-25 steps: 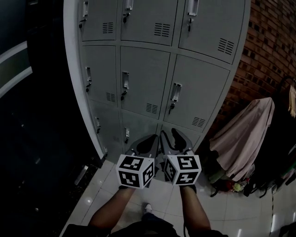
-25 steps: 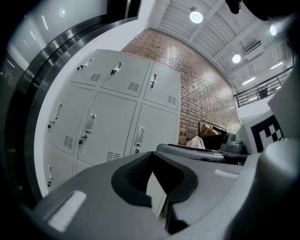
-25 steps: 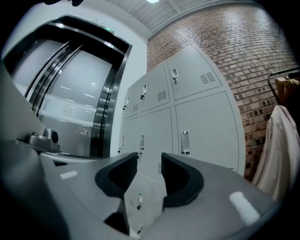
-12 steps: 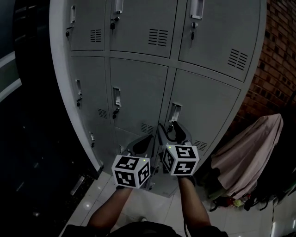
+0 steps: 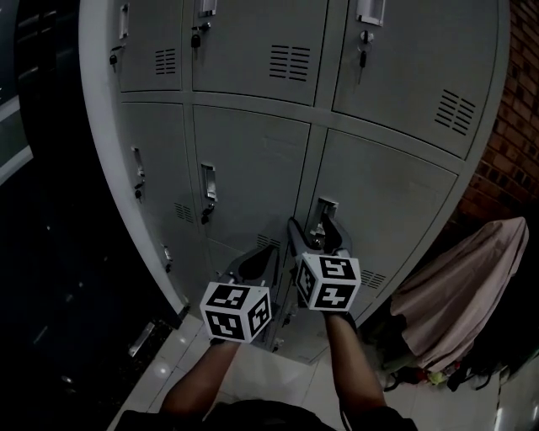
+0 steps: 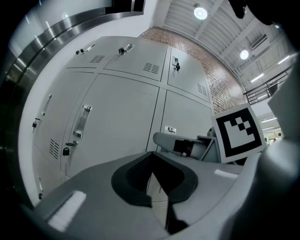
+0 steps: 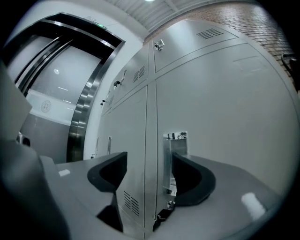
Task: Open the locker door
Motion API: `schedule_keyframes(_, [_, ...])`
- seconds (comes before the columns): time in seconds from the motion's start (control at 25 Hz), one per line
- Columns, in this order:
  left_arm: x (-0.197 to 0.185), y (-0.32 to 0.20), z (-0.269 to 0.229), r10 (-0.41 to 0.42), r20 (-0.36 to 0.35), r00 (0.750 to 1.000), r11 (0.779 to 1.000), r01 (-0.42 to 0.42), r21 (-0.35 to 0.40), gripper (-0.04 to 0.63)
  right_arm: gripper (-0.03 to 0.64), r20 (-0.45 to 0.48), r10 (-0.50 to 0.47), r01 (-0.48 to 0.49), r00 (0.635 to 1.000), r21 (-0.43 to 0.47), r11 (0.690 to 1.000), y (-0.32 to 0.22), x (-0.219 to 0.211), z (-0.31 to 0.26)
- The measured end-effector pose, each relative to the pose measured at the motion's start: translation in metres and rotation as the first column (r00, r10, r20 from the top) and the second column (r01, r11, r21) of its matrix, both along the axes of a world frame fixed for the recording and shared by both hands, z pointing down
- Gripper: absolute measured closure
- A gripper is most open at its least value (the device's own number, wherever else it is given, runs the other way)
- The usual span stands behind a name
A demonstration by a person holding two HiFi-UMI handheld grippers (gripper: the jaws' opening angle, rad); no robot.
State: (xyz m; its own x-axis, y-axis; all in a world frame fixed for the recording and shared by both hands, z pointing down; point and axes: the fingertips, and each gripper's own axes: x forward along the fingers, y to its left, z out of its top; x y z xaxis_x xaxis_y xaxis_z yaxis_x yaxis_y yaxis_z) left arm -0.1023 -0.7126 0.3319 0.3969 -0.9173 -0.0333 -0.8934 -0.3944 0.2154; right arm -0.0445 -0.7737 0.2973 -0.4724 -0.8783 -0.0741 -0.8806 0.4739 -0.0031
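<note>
Right gripper (image 7: 149, 165), jaws opening wide with nothing gripped, frames the locker door (image 7: 225, 117) handle (image 7: 175, 152), apparently to grasp it; left gripper (image 6: 151, 165) hangs closed, empty.

Head view is dim and underexposed: the left side is near black, the lockers (image 5: 253, 160) are flat grey, and there are faint glints on the floor tiles (image 5: 158, 369). Both gripper views are brighter, with fisheye distortion, black vignette in the corners and bowed locker edges. In the left gripper view the ceiling lamps (image 6: 200, 12) blow out. In the right gripper view there is a glare streak on the steel frame (image 7: 77, 119). The near foreground is soft in both; the lockers are sharp.
</note>
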Motion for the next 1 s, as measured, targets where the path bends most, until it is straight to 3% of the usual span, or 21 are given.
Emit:
schedule_keyframes(0.52, [-0.010, 0.000, 0.008, -0.014, 0.001, 1.000, 1.000, 0.014, -0.016, 0.589, 0.353, 0.002, -0.004, 0.004, 1.000, -0.034, 0.999, -0.009, -0.001, 0.007])
schedule_keyframes(1.0, [-0.006, 0.050, 0.002, 0.020, -0.003, 1.000, 1.000, -0.020, -0.013, 0.589, 0.382, -0.024, 0.007, -0.008, 1.000, -0.030, 1.000, 0.048, -0.001, 0.009])
